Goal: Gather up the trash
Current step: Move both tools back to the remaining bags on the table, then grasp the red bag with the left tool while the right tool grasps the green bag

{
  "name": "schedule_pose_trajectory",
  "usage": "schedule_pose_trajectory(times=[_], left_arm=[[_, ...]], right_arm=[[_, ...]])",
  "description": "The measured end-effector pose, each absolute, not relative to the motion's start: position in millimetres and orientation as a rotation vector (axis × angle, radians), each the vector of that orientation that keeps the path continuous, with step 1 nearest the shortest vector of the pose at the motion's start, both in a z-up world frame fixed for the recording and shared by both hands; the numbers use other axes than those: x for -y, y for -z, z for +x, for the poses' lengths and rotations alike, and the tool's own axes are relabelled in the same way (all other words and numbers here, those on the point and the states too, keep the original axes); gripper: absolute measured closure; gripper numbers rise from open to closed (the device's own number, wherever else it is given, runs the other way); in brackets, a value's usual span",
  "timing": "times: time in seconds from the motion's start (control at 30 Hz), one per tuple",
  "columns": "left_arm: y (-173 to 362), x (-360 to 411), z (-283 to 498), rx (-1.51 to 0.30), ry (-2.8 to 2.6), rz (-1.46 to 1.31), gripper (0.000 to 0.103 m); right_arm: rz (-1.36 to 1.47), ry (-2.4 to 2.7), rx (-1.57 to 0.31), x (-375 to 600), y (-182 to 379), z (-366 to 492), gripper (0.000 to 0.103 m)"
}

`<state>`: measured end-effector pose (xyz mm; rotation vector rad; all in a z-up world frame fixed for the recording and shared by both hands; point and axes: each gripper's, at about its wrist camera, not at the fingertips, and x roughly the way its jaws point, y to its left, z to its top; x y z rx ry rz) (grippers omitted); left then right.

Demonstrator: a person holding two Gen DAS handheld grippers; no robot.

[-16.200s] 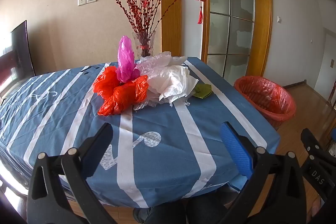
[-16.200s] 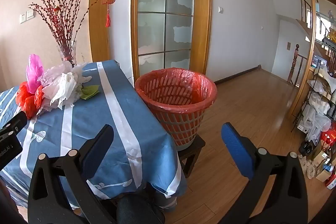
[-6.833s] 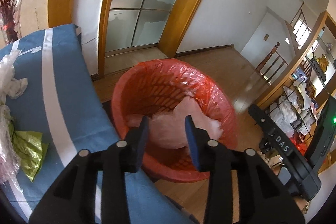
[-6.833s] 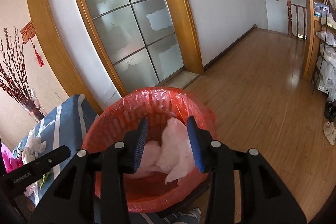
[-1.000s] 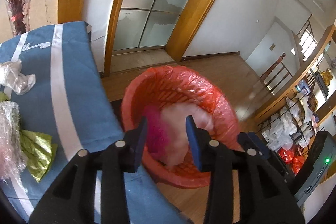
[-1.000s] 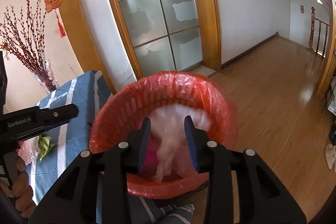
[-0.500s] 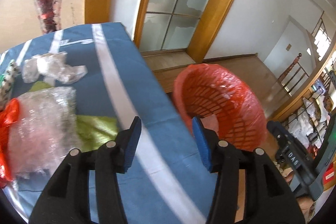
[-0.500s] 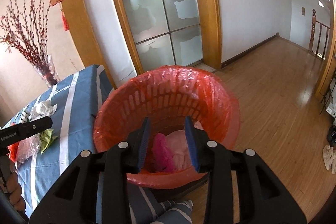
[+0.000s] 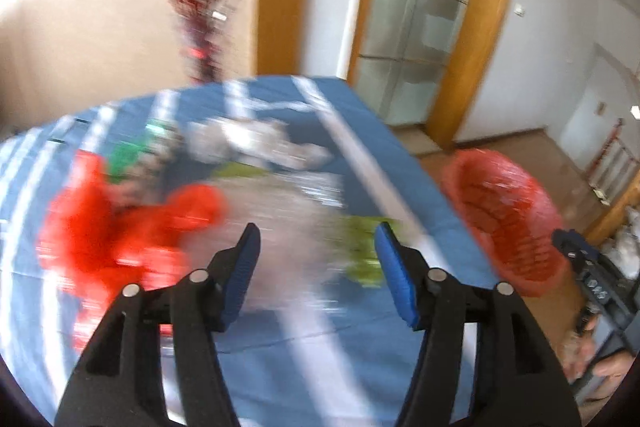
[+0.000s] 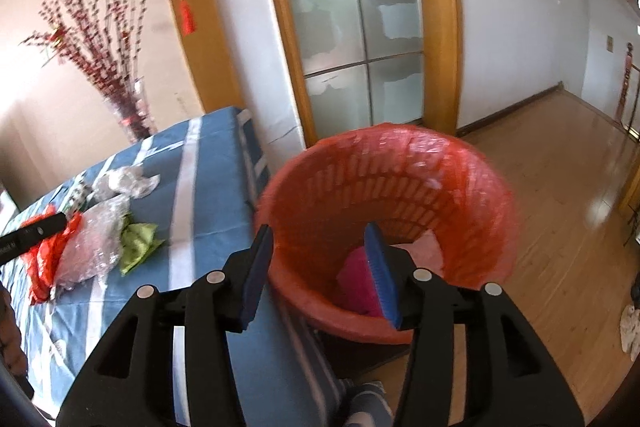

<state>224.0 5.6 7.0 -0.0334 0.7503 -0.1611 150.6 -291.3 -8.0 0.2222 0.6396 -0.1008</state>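
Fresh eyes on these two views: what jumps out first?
The red basket beside the table's right edge, with pink bags already in its bottom. Next, the trash left on the blue striped cloth: red bags, clear wrap and a green scrap. Both grippers, left and right, are empty and opening.

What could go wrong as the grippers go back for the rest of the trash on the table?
The left gripper, jaws opening and empty, is above the red bag and the clear plastic; it might snag the blue tablecloth too. The vase of red branches stands close behind the pile and could tip.
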Motion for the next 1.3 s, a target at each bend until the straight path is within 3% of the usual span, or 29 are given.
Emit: schedule_pose_trajectory(times=[0.1, 0.37, 0.7, 1.0, 1.1, 1.3], left_arm=[[-14, -51, 217, -0.708, 0.034, -0.022, 0.034], [-3, -143, 226, -0.735, -0.202, -0.076, 0.032], [29, -167, 242, -0.828, -0.196, -0.138, 0.033], [35, -177, 245, -0.835, -0.160, -0.188, 0.073], [32, -180, 241, -0.818, -0.154, -0.188, 0.079], [20, -192, 233, -0.781, -0.166, -0.195, 0.082]], right_arm=[[0.211, 0.069, -0.650, 278, 10, 153, 0.054], [0.182, -0.009, -0.684, 238, 14, 160, 0.054], [0.151, -0.049, -0.708, 210, 15, 165, 0.054], [0.132, -0.090, -0.727, 187, 17, 176, 0.054], [0.130, -0.110, -0.735, 179, 19, 182, 0.054], [0.165, -0.149, -0.771, 167, 24, 206, 0.055]])
